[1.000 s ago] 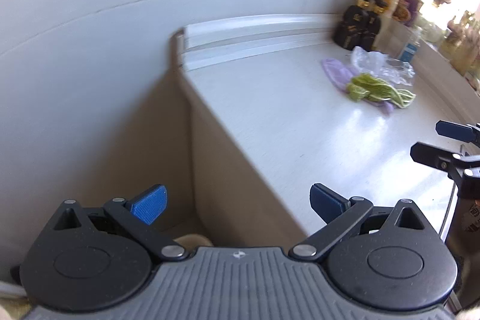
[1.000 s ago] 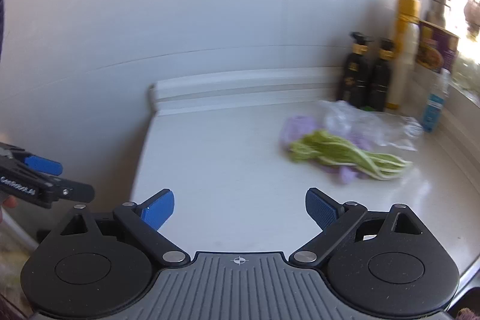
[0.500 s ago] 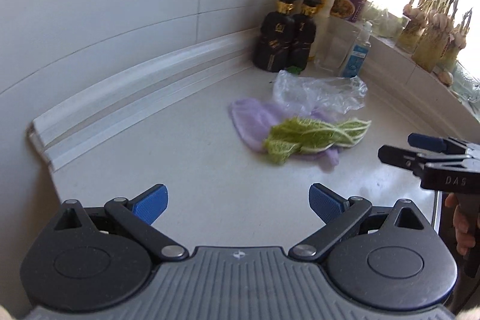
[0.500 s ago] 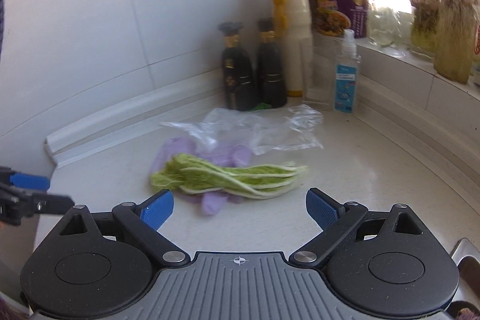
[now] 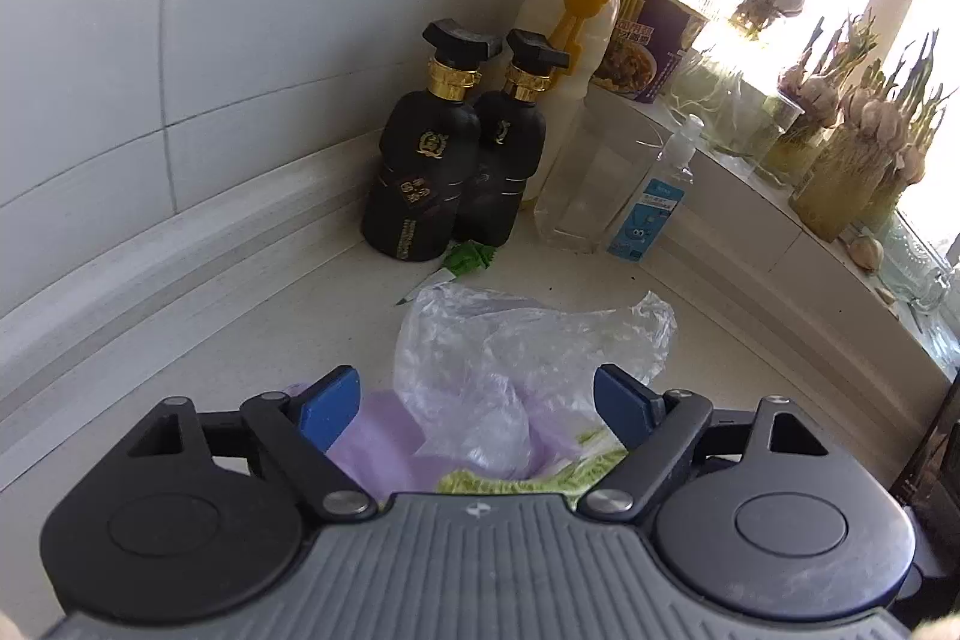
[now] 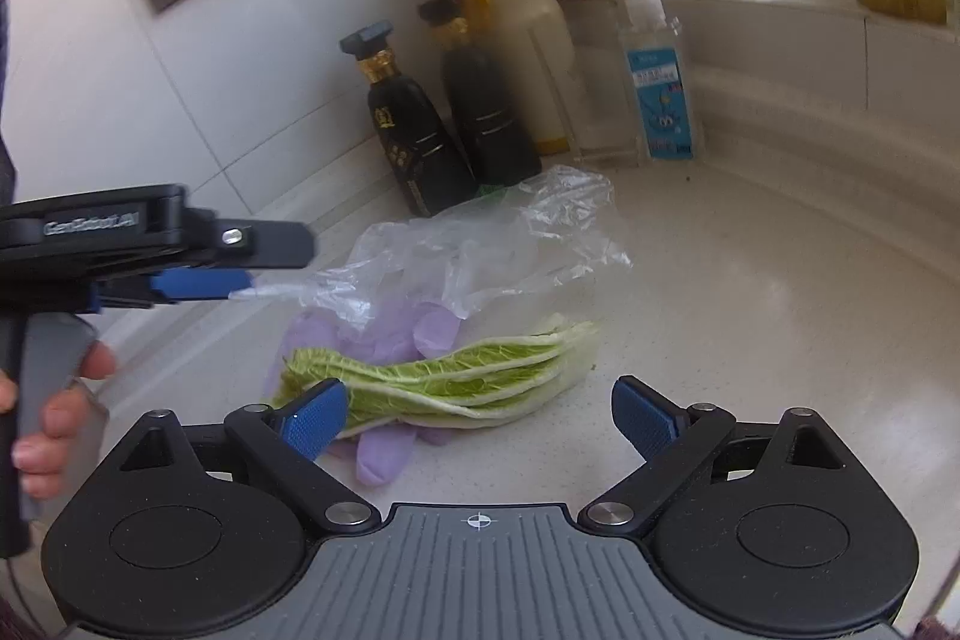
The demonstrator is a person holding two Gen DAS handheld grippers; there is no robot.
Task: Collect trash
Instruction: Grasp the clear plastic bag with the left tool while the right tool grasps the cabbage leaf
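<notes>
On the speckled white countertop [image 6: 750,292], in the tiled corner before two matte black bottles [image 5: 420,172]: crinkled clear plastic bag [image 5: 522,340] over limp lilac gloves [image 6: 420,328], ribbed green cabbage leaves [image 6: 456,382] across them. Left gripper [image 5: 477,400] straddles the bag, jaws just narrowing, pads not yet pressing. Right gripper [image 6: 480,418] wide open, nothing held, just short of the leaves.
</notes>
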